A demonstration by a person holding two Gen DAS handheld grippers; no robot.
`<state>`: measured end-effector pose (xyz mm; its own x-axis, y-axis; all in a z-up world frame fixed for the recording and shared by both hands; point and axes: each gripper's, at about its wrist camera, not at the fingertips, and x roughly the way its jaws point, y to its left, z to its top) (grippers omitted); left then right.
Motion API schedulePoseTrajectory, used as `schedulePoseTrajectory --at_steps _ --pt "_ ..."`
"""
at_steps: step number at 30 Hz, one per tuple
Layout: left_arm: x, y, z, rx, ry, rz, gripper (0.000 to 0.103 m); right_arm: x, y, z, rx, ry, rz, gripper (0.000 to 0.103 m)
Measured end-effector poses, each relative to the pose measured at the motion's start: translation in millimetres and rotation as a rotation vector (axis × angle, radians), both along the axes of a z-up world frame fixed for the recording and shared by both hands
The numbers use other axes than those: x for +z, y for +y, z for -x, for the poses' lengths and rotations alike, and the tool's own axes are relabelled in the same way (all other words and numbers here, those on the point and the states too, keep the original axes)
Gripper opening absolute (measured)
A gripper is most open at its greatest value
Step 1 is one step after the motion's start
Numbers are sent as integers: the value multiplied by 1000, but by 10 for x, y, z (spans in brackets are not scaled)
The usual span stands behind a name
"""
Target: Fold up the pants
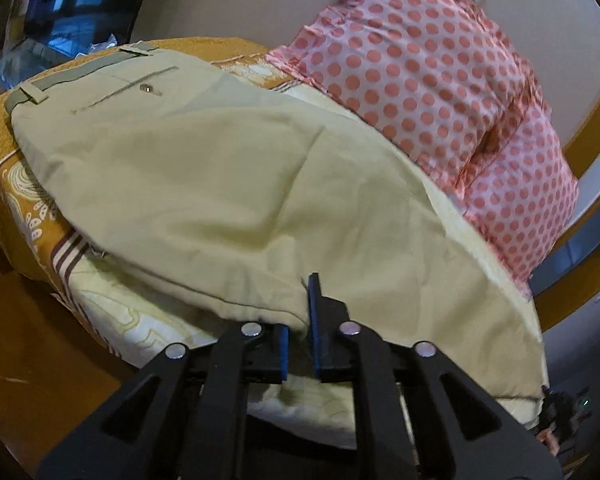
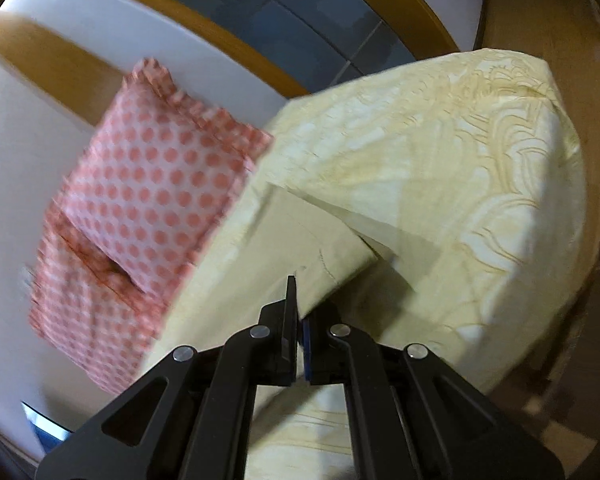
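Note:
Pale khaki pants lie on the bed with the waistband and a buttoned back pocket at the far left. My left gripper is shut on the near edge of the pants fabric, which runs between its blue pads. In the right wrist view the leg end of the pants lies on the yellow bedsheet. My right gripper is shut on the near edge of that leg, which rises up into it.
A pink polka-dot pillow lies at the bed's far side against a white wall; it also shows in the right wrist view. The patterned orange bedspread edges the mattress. A wooden bed frame curves behind.

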<state>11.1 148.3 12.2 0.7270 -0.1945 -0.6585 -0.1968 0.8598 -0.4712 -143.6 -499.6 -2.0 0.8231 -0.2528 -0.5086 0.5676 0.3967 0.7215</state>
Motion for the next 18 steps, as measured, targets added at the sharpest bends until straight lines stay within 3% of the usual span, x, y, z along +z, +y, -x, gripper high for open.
schedulePoseTrajectory --at_steps 1,2,3,4,5,10,14,15,16,18 --pt "13 -7 29 -8 -9 -9 13 10 9 50 -7 5 -8 9" --pt "58 -21 72 -22 -20 -31 17 24 15 98 -17 4 -14 30" --pt "83 -29 130 -34 -36 -46 26 51 22 161 -34 -1 -10 66" --pt "131 -47 185 -46 -60 -66 38 101 37 253 -67 -27 23 77" --pt "164 -53 224 -49 -73 -79 42 144 50 312 -99 -24 59 80" --pt "392 -79 514 -77 -185 -128 48 108 -1 266 -105 -3 74 69" --pt "582 -12 659 -31 -308 -116 54 7 177 35 -21 1 107 46" --pt "616 20 674 -21 -339 -105 58 -4 240 -3 -1 -1 122 46" --pt "635 38 661 -9 -352 -109 64 2 278 -16 0 5 144 46" --pt "598 80 539 9 -322 -134 66 16 336 -60 -10 22 206 42"
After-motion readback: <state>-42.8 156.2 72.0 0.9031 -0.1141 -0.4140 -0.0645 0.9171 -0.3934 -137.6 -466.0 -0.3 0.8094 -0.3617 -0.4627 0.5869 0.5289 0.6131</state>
